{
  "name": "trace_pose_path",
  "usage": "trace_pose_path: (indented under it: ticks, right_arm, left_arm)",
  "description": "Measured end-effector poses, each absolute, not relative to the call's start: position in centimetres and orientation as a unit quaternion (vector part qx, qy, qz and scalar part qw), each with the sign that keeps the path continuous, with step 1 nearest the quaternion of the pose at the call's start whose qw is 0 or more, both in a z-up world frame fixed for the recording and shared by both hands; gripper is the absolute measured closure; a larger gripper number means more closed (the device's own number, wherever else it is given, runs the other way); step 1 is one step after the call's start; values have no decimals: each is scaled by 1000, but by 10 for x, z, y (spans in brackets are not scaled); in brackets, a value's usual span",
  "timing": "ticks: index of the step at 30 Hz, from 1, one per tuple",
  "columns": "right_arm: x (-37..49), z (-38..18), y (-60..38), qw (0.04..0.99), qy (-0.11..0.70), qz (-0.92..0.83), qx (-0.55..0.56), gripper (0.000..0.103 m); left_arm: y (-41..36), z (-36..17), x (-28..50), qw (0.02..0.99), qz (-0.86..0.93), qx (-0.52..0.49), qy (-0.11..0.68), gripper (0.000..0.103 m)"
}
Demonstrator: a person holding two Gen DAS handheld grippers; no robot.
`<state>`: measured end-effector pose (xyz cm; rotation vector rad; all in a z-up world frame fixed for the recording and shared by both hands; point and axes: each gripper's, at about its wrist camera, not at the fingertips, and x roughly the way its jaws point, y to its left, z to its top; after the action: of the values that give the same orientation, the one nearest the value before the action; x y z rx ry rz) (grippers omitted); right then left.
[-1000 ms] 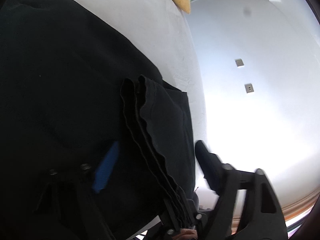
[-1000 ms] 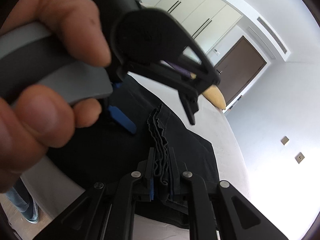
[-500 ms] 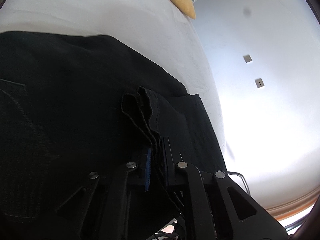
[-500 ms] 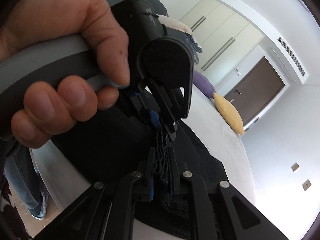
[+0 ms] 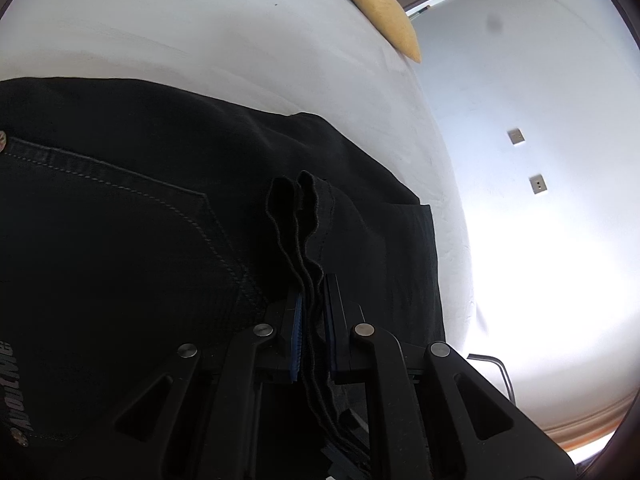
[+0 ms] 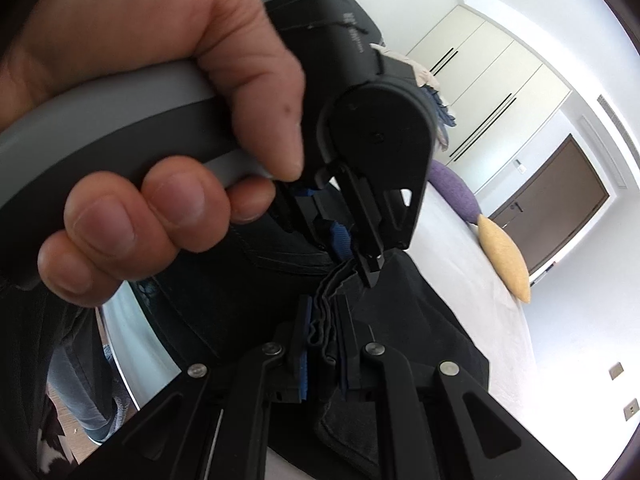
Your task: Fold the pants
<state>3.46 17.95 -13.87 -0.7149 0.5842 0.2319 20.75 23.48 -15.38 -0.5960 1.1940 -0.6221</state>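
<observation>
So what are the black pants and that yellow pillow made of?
The black pants look like denim, matte and sturdy: pale stitching outlines a back pocket, and a metal rivet sits at its corner. The bunched edge shows thick layers. The yellow pillow looks like soft woven cloth with a slightly fuzzy, dull surface, though it is too far off to be sure.

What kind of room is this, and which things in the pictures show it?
Most likely a bedroom. The black pants lie on a wide bed with a white sheet, cushions sit at its far end, a yellow cushion among them, and tall built-in wardrobe doors line the wall beside a brown door.
</observation>
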Motion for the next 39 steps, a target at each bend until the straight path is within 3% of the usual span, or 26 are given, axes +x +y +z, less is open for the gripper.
trace_pose_path:
  ticks: [6,7,8,10,13,15,17,19,23,29,34,37,39]
  right_arm:
    - [45,-150,159,884,309,145,-319,87]
    - [43,-148,149,886,308,146,-313,80]
    - [45,-144,144,889,308,147,-306,64]
    - [42,-131,118,900,312,162,-259,42]
    - [38,-113,72,908,330,185,-182,40]
    - [40,-101,34,906,355,205,-107,47]
    - [51,-93,-17,894,391,219,-6,77]
    - [64,-94,-75,881,411,216,87,90]
    - [100,-104,-179,837,431,224,253,92]
    - [169,-137,-280,782,453,209,373,92]
    - [202,-166,-309,752,458,207,427,92]
    - [207,-184,-302,742,485,199,418,103]
    - [192,-190,-293,739,483,208,420,103]
  left_arm:
    - [199,-165,201,741,-269,-274,551,94]
    - [198,-165,200,743,-266,-272,551,94]
    - [194,-167,198,747,-261,-269,550,94]
    - [189,-157,197,769,-234,-240,545,94]
    - [186,-140,200,800,-182,-201,535,94]
    - [177,-122,198,825,-171,-157,515,94]
    - [151,-104,189,850,-176,-96,488,94]
    - [121,-99,179,857,-187,-41,479,94]
    - [77,-126,173,846,-190,42,497,94]
    - [52,-134,173,850,-182,81,488,94]
    - [46,-139,167,854,-184,93,477,94]
    - [50,-144,159,857,-181,98,472,94]
    - [49,-144,158,858,-180,96,471,94]
